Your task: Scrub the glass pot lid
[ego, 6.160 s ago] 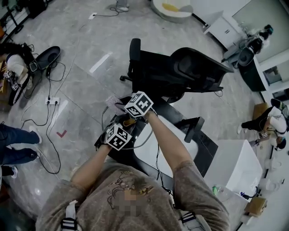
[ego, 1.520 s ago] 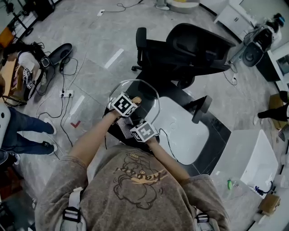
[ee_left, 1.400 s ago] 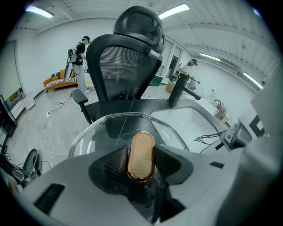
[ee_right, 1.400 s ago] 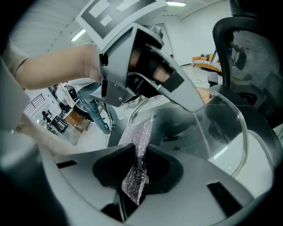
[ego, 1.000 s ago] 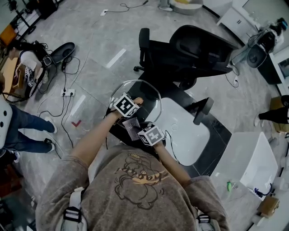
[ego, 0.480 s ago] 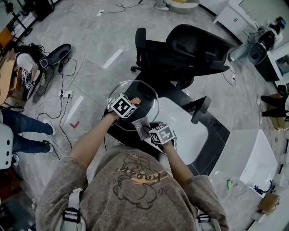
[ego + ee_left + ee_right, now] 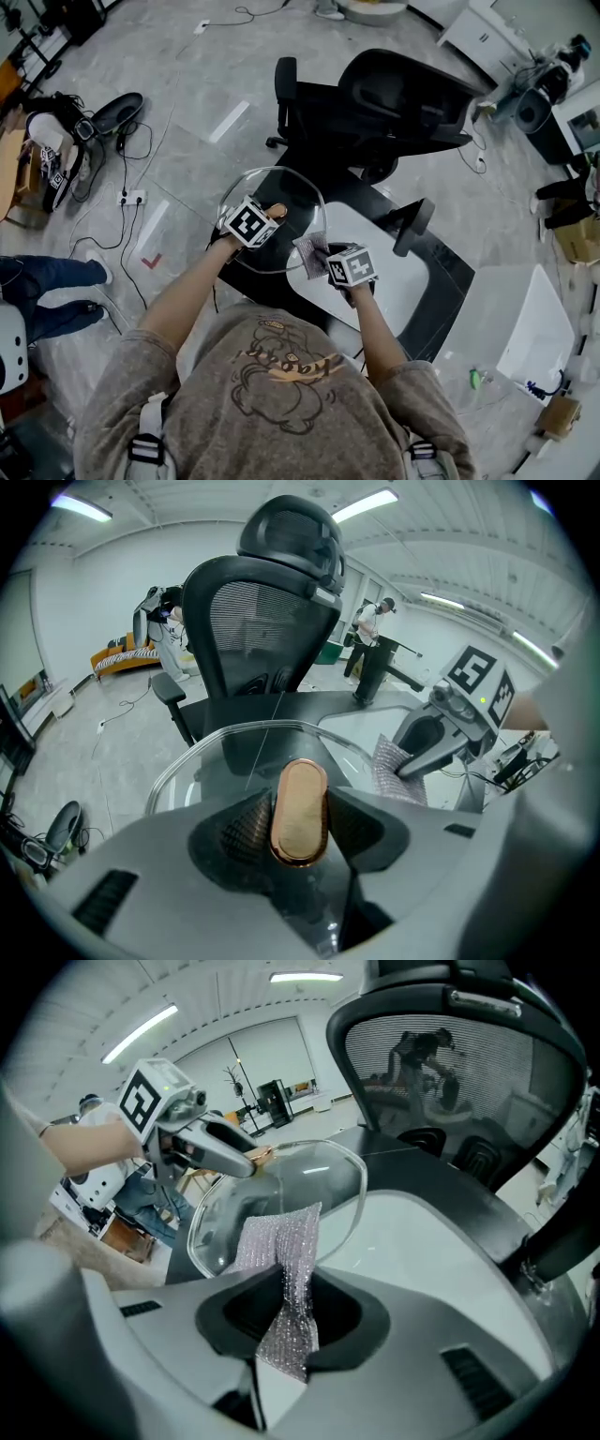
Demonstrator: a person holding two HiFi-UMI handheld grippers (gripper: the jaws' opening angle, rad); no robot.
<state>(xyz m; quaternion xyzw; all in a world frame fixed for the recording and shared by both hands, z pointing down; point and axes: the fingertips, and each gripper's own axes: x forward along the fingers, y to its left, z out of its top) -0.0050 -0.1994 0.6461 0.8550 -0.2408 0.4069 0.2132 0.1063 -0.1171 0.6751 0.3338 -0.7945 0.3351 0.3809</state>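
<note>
1. I read the left claw (image 7: 266, 217) as closed on the copper-coloured knob (image 7: 299, 810) of the glass pot lid (image 7: 286, 187). In the left gripper view both pads press the knob's sides, and the knob stands upright between them.
2. The lid hangs from that knob, tilted, over the near edge of the dark tabletop (image 7: 441, 281). Its clear rim rings the left claw in the head view. The knob side faces me.
3. The right claw (image 7: 324, 258) is clamped on a silvery mesh scrubbing cloth (image 7: 281, 1269). The cloth is pinched at its lower half, and the free upper part stands up out of the jaws.
4. In the head view the cloth sits at about 4 o'clock of the lid, just beside the rim. I cannot tell whether it touches the glass.
5. A white rounded panel (image 7: 403, 291) lies on the tabletop at 4 o'clock of the lid, under the right claw.
6. A black office chair (image 7: 403, 98) stands at 1 o'clock of the lid, beyond the tabletop.
7. Cables and a power strip (image 7: 129, 198) lie on the floor at 9 o'clock of the lid, well apart from it.
</note>
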